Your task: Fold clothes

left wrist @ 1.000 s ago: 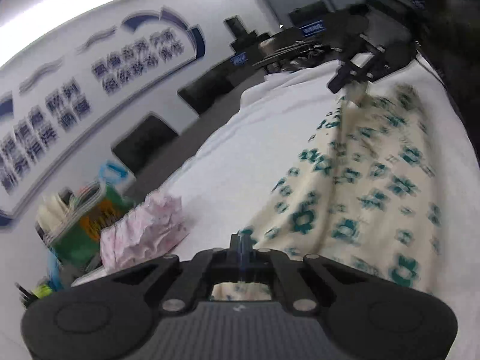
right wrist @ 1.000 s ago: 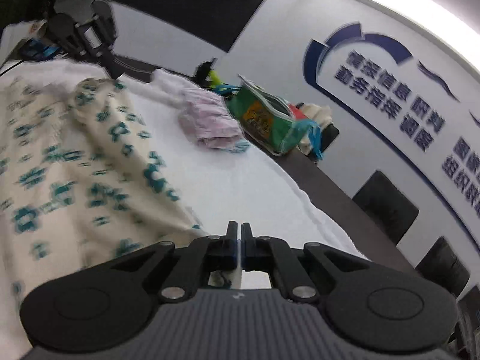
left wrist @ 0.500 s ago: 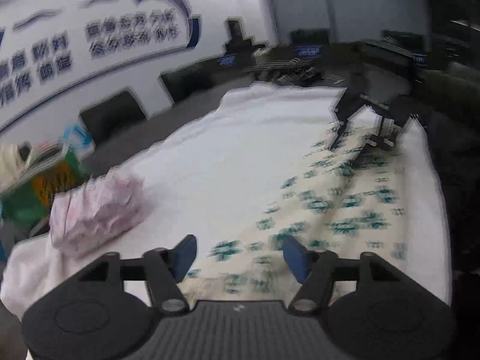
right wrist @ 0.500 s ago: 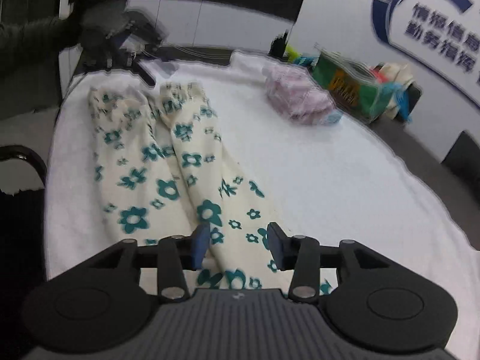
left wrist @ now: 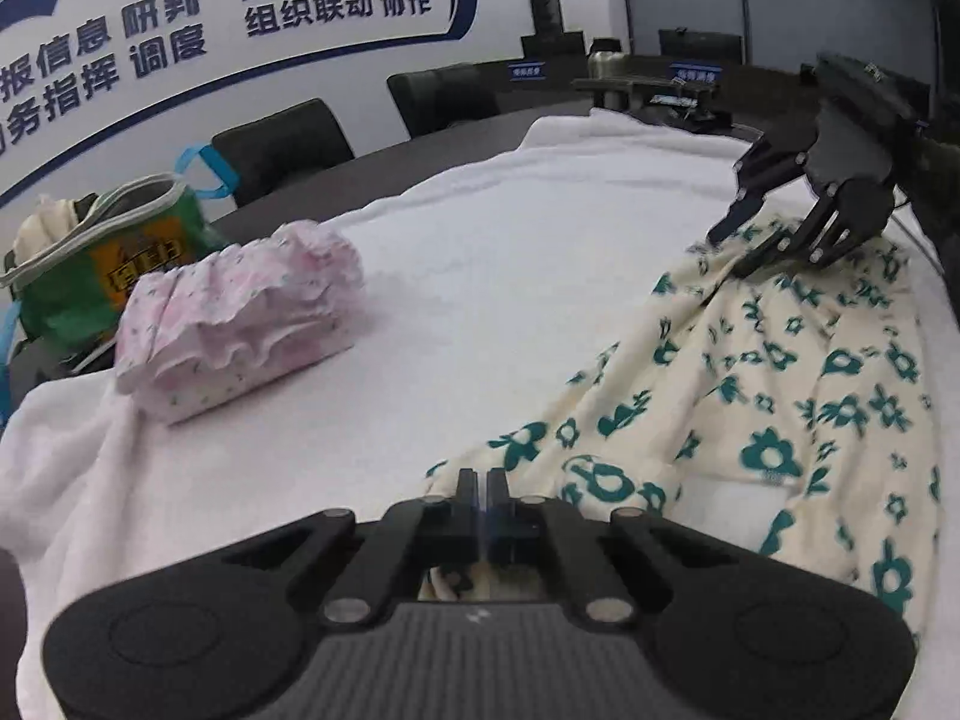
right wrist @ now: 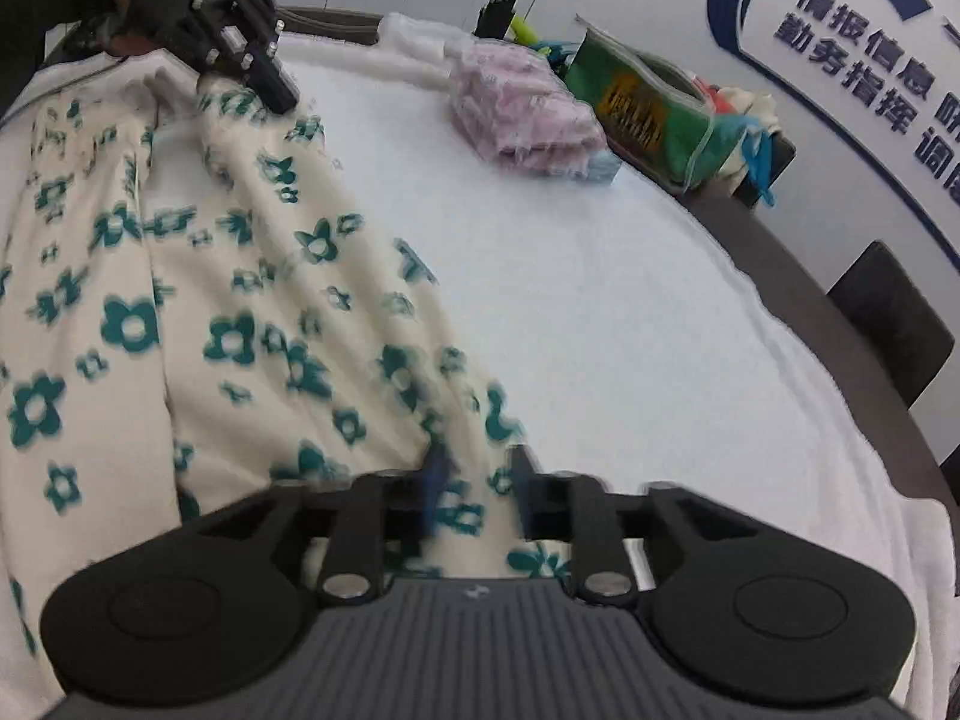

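A cream garment with teal flowers lies spread out on the white towel-covered table. My left gripper sits at one end of it, shut on the garment's edge; in the right wrist view the left gripper shows at the far end. My right gripper is low over the opposite end. Its jaws are closing with a fold of the cloth between them, and a gap still shows. The left wrist view has the right gripper far off, fingers apart on the cloth.
A folded pink garment lies on the towel beside a green bag at the table's edge. Black chairs stand along the lettered wall. A dark sleeve shows behind each far gripper.
Both grippers opened and came down onto the two ends of the floral garment. The left has since shut on the edge; the right's jaws have narrowed around the cloth.
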`<action>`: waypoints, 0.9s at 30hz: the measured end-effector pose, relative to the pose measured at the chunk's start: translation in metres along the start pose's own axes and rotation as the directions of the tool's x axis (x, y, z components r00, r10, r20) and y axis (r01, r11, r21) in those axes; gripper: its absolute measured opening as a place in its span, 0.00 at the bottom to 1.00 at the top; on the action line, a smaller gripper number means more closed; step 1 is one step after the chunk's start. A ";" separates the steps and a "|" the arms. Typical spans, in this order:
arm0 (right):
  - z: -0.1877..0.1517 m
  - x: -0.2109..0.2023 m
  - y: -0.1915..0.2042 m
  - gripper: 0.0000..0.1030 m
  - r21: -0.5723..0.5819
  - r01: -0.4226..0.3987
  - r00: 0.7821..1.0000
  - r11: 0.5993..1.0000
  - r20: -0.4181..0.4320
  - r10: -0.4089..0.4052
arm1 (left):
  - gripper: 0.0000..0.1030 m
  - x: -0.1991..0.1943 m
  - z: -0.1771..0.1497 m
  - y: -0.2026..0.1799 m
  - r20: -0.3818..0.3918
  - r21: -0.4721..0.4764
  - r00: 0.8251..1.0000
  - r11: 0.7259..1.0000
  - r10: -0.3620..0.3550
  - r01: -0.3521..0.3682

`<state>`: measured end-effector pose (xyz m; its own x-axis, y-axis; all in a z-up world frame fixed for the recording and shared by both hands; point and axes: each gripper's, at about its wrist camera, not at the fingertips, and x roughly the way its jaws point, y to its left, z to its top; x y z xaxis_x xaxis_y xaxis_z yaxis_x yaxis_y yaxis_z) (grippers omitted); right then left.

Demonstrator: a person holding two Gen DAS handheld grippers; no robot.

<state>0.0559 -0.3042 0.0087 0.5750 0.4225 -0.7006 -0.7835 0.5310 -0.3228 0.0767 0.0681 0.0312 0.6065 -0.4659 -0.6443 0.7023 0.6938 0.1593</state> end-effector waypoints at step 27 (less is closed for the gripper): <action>-0.001 -0.089 0.081 0.48 -0.161 0.149 0.968 0.976 0.225 -0.111 | 0.08 -0.030 -0.107 -0.209 0.496 0.638 0.741 0.389 0.453 -0.665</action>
<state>-0.0593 -0.2992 0.0445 0.6964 0.5154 -0.4993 -0.7166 0.4625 -0.5221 -0.1287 -0.0039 -0.0630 0.9522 -0.3037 -0.0338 0.1074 0.2292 0.9674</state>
